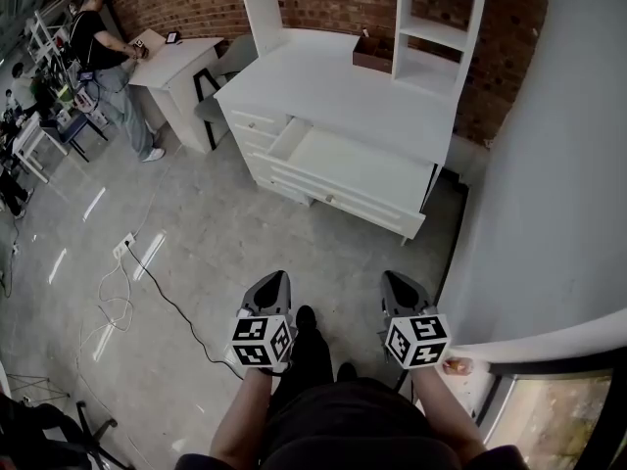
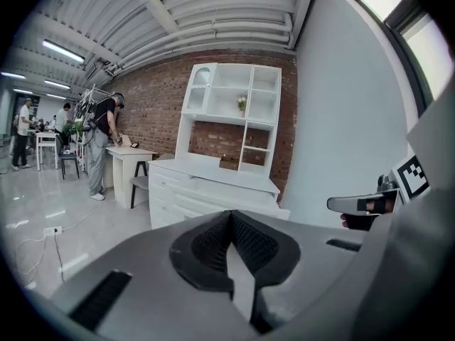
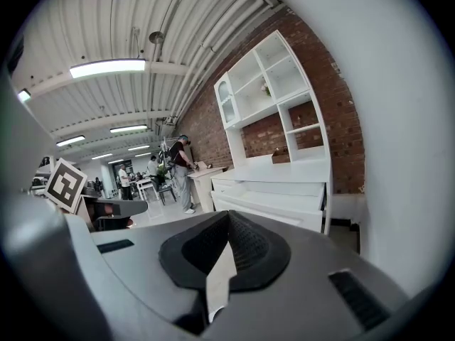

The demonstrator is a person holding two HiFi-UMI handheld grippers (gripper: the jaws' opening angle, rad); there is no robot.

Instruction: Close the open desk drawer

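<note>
Head view: the white table [image 1: 323, 71] is set against a brick wall [image 1: 333, 3], its drawer [image 1: 358, 164] pulled well out. The left tool [image 1: 273, 280] and right tool [image 1: 399, 280] are held low, well apart from it — each pressed together, nothing gripped.

You have no readable text, label, brand or number anywhere in these views. The only printed marks are the black-and-white square patterns on the marker cubes [image 1: 263, 342] of your left gripper [image 1: 271, 284] and right gripper [image 1: 398, 284], at the lower middle of the head view. They carry no letters or digits.
</note>
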